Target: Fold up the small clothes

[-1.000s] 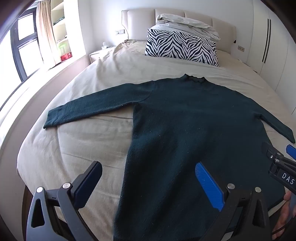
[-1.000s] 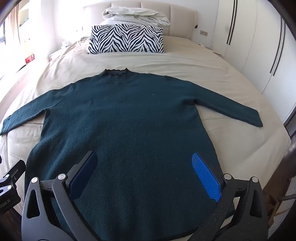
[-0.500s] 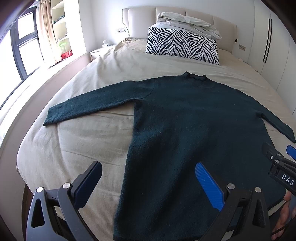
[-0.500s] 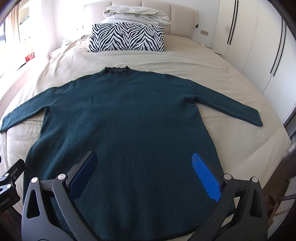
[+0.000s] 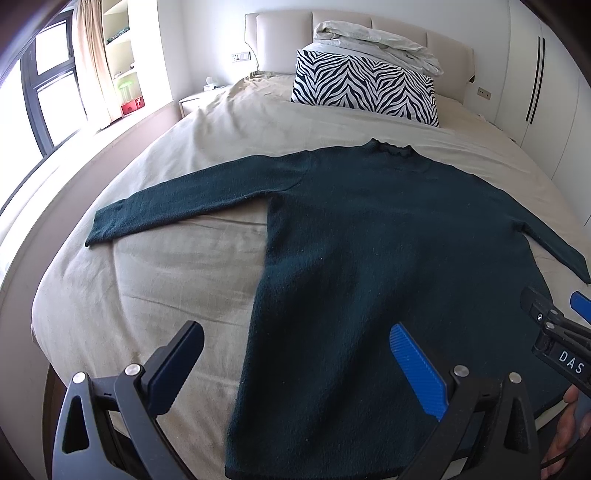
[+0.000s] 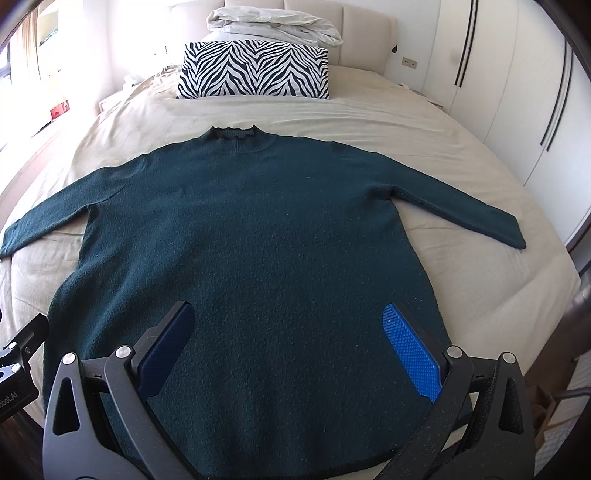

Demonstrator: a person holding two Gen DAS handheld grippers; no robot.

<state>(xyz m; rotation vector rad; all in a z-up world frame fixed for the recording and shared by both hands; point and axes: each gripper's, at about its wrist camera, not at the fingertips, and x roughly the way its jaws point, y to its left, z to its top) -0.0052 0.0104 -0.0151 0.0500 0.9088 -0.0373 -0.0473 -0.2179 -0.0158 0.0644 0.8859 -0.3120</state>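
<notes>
Sweater [image 6: 258,240]: dark green knit, laid flat on the bed [image 6: 461,155], unfolded. Collar twd the headboard, hem at the foot edge nearest us. Both sleeves spread out to the sides.
L sleeve [image 5: 192,201]: runs out over bare sheet, cuff near the window-side edge of the bed.
R sleeve [image 6: 461,210]: angled out & slightly down, cuff near the wardrobe-side edge.
Left tool [image 5: 295,365]: we see it released, fingers wide apart, nothing between them. It hangs over the sweater's lower L side; L finger [image 5: 173,369] over bare sheet, R finger's blue pad [image 5: 417,373] over the knit. Contact w/ fabric: can't tell.
Right tool [image 6: 288,347]: also released, fingers spread wide, empty. Both pads sit over the sweater body just above the hem; dark L pad [image 6: 166,347], blue R pad [image 6: 410,347]. Touching or hovering: can't tell.
Tools vs each other: right tool shows at the R edge of the left wrist view, white "DAS" lettering on it, w/ part of a hand [image 5: 569,424] below. Left tool shows at the L edge of the right wrist view.
Bed top: zebra-print pillow [image 6: 255,70] stands vs the padded headboard [image 5: 280,33], pale bunched duvet [image 6: 273,22] on top of it, well apart from the sweater.
Room: window & curtain [image 5: 90,62] on our L, white wardrobe doors [image 6: 517,92] on our R.
</notes>
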